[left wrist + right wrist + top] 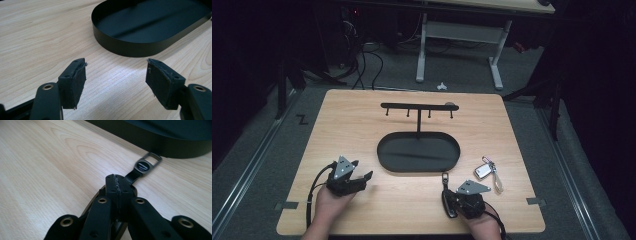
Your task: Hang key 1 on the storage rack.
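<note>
A black key fob [446,186] with a strap and a metal loop [145,165] lies near the table's front edge, its loop end toward the black oval tray [384,159]. My right gripper [452,198] lies right over the fob's body. In the right gripper view its jaws [117,182] are shut pad to pad, and the fob's strap comes out from under the tips. My left gripper [361,170] rests at the front left, open, with bare wood between its fingers [116,80]. The tray's wall [130,48] is just ahead of it.
A black stand with a hook bar [417,106] rises from the tray's back edge. A silver key fob [483,171] with a tan strap [498,182] lies right of the tray. The tray's wall [162,145] stands close behind the black fob's loop.
</note>
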`<control>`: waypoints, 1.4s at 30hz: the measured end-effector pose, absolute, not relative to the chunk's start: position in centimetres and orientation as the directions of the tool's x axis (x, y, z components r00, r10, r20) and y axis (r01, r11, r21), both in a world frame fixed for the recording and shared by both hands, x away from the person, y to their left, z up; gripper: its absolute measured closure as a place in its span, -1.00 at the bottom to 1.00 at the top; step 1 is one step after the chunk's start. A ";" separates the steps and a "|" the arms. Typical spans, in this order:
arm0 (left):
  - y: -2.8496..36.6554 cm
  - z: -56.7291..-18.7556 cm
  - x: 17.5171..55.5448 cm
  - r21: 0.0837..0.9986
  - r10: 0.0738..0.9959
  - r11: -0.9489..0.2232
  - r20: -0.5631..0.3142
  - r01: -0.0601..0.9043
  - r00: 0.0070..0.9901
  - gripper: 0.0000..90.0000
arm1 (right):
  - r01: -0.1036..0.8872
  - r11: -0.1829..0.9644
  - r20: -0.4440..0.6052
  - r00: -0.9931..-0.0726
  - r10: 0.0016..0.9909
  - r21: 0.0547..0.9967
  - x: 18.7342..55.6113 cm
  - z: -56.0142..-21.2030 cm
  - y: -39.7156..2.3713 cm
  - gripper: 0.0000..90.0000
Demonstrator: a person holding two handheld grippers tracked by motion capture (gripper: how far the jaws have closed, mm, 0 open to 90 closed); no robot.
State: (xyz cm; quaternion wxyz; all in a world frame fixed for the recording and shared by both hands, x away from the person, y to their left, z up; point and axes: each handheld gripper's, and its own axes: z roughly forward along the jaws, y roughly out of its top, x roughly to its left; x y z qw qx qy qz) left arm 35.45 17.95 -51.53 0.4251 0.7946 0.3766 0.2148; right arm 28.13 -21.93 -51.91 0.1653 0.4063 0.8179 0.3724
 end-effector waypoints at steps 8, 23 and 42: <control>18.0 -51.6 35.5 0.835 0.781 -0.357 0.021 0.419 0.624 -0.27 | 0.525 0.378 0.009 -0.592 0.806 0.762 27.5 -50.6 -23.1 1.00; 17.9 -51.6 35.6 0.835 0.772 -0.358 0.014 0.417 0.636 -0.26 | 0.549 0.451 0.014 -0.646 0.764 0.704 26.8 -52.0 -20.9 1.00; 16.4 -51.5 36.3 0.846 0.747 -0.367 0.021 0.386 0.664 -0.26 | 0.628 0.344 0.050 -0.522 0.851 0.698 27.3 -52.3 -25.1 1.00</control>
